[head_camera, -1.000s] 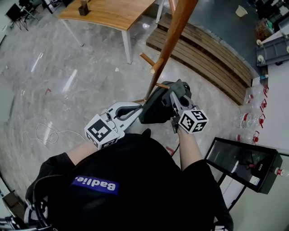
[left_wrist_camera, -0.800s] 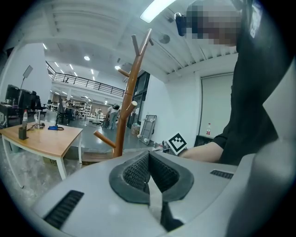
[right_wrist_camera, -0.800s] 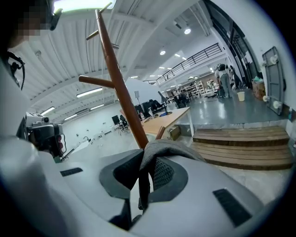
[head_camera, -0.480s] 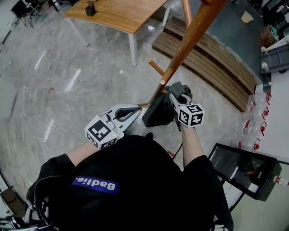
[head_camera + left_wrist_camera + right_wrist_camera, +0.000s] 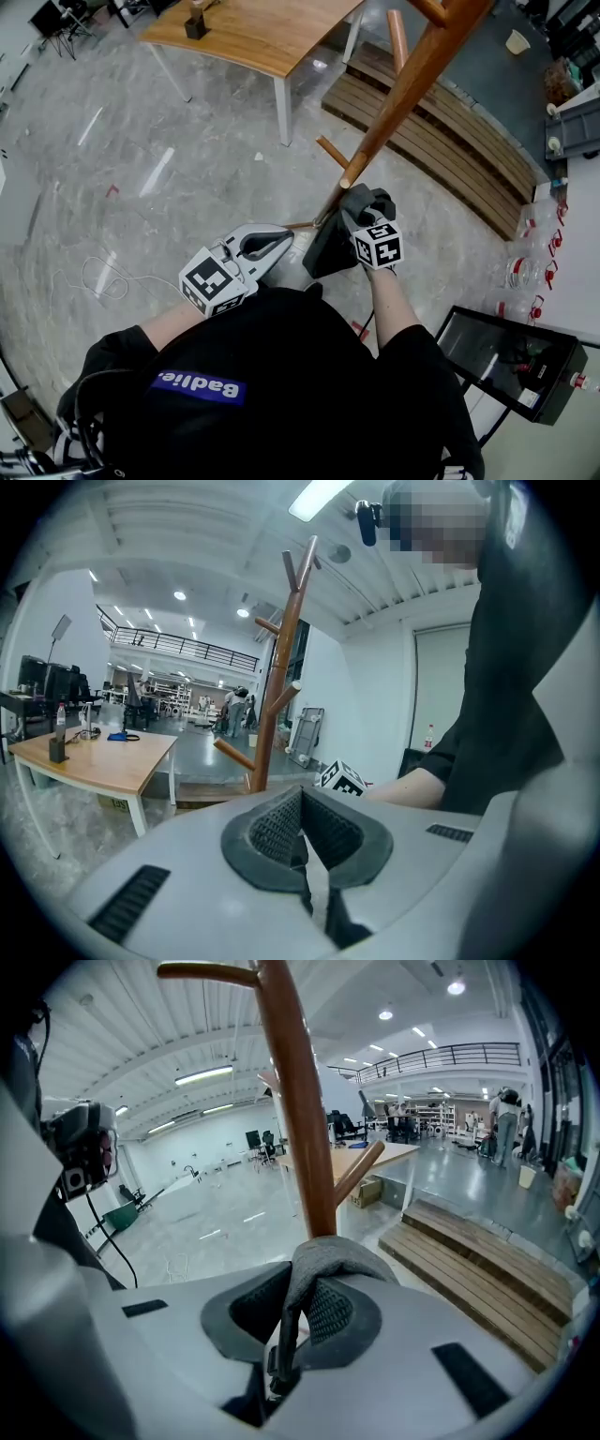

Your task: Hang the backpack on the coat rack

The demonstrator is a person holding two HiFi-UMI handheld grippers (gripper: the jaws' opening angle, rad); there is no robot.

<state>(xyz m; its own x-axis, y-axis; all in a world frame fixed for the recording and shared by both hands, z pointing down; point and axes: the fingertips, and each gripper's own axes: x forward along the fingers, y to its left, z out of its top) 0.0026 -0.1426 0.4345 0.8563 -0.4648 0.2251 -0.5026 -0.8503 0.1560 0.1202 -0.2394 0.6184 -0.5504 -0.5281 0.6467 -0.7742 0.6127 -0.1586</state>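
White-shelled and idle, the left gripper [image 5: 283, 240] hangs low to the left of the coat rack [image 5: 412, 86]. Its fingers [image 5: 274, 829] are pressed together with nothing between them. I'd have it either steady the bag from below or stay out of the way.

Next along, the dark backpack [image 5: 325, 251] dangles close against the foot of the coat rack's trunk, below every peg. It hangs from its grey strap [image 5: 328, 1258], which loops over the right gripper [image 5: 298, 1327]. That gripper's fingers are nipped narrow on the webbing.

The right gripper sits just short of the trunk. From its own view the trunk fills the middle, with a slanting peg [image 5: 361, 1172] branching off to the right, higher than the strap.

To my eye the step in hand is bringing the loop to a peg, and it is not yet on one. Doing it well probably means raising the strap clear above the peg's tip. The loop then wants carrying inward toward the trunk and lowering into the crook, where it cannot slide off.

I'd keep the pinch on until the peg visibly takes the weight. A slim wooden rack like this may rock if the bag swings into it, so a slow, straight approach seems wise.
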